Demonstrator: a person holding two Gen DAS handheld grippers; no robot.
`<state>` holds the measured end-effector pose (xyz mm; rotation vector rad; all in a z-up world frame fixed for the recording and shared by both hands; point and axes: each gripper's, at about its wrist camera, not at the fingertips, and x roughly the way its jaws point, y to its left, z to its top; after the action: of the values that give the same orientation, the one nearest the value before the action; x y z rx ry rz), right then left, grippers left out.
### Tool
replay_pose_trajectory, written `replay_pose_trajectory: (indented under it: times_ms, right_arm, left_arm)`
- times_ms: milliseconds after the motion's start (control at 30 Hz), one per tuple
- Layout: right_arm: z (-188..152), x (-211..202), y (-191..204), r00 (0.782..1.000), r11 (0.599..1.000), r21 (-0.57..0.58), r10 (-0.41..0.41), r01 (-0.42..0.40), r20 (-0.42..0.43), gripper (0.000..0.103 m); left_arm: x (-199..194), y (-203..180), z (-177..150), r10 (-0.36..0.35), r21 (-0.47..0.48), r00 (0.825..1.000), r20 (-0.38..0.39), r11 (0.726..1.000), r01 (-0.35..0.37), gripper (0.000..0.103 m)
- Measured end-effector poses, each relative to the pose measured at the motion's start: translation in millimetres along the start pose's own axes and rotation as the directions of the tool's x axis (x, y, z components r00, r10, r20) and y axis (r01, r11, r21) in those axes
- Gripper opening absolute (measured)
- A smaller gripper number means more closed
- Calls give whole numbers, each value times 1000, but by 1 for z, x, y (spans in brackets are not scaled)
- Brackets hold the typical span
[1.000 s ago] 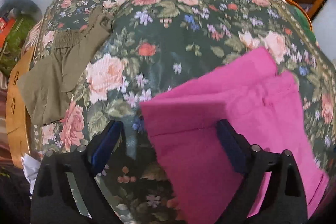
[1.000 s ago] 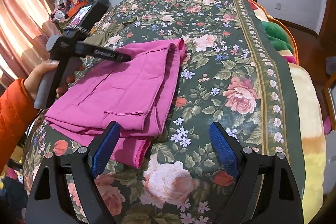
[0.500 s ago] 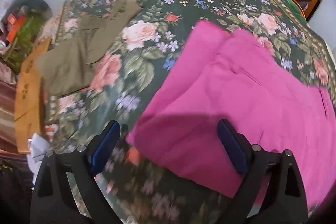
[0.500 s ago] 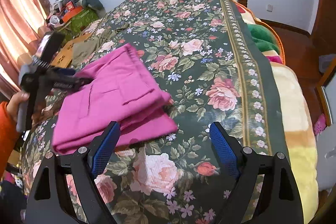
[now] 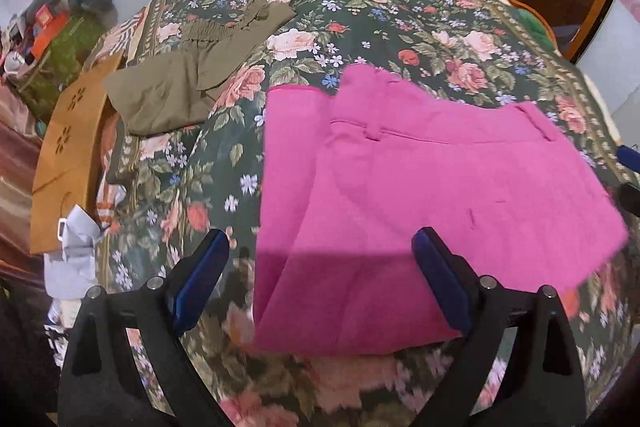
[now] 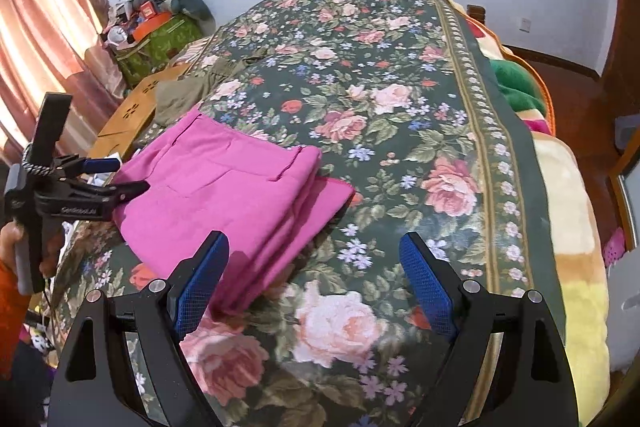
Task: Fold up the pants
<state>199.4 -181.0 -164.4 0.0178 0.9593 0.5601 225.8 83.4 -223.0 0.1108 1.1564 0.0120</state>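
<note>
The pink pants point(image 5: 420, 203) lie folded in a flat stack on the floral bedspread point(image 5: 360, 7); they also show in the right wrist view point(image 6: 224, 195). My left gripper point(image 5: 320, 279) is open and empty, held just short of the stack's near edge. It shows from the side in the right wrist view point(image 6: 128, 177), at the stack's left edge. My right gripper point(image 6: 312, 283) is open and empty, above the bedspread point(image 6: 400, 107) beside the stack's right corner. Its blue tip point(image 5: 630, 157) peeks in at the right of the left wrist view.
Olive-green folded pants point(image 5: 192, 83) lie at the bed's far left, also in the right wrist view point(image 6: 180, 99). A wooden board point(image 5: 68, 155) and white cloth point(image 5: 76, 251) sit off the left edge. Blankets point(image 6: 516, 83) bulge along the right side. Clutter point(image 6: 156, 27) stands by the curtain.
Both grippers have drawn back from the pink stack. The left one has moved off the pants and now faces them from the near-left edge; the stack lies flat and released.
</note>
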Motion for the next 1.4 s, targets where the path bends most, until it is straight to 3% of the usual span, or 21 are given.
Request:
replay_pose_trajectory:
  times_ms: [200, 367, 467, 567, 700, 833, 1033, 1267, 1400]
  right_arm:
    - [-3, 16, 6, 999, 999, 39, 37, -36, -19, 85]
    - [-9, 24, 8, 995, 992, 91, 91, -88, -34, 72]
    - [-12, 27, 10, 992, 991, 79, 115, -111, -53, 64]
    - [-15, 30, 11, 992, 994, 50, 104, -101, -67, 60]
    - [-18, 29, 11, 994, 996, 20, 84, -83, -75, 55]
    - [-23, 29, 9, 994, 998, 8, 62, -62, -85, 46]
    - [-20, 27, 8, 995, 999, -1, 52, -53, -90, 46]
    - [-2, 18, 4, 997, 999, -1, 43, -44, -59, 47]
    - [10, 20, -3, 999, 999, 40, 25, -23, -31, 63]
  left_arm:
    - [-18, 13, -8, -71, -62, 997, 39, 995, 73, 94]
    - [-15, 23, -17, -5, -57, 999, 35, 998, 7, 80]
    - [-8, 32, -25, -23, -74, 999, 30, 997, 25, 79]
    - [-9, 38, -32, -30, -93, 999, 40, 995, 33, 79]
    - [-9, 45, -42, 12, -95, 999, 39, 995, -8, 79]
    - [-6, 55, -51, -22, -132, 999, 29, 991, 25, 79]
    - [-13, 51, -42, 2, -104, 999, 35, 995, 2, 74]
    - [-31, 50, -14, -59, -106, 992, 111, 992, 71, 73]
    - [-27, 44, 8, -72, -88, 990, 118, 993, 83, 73]
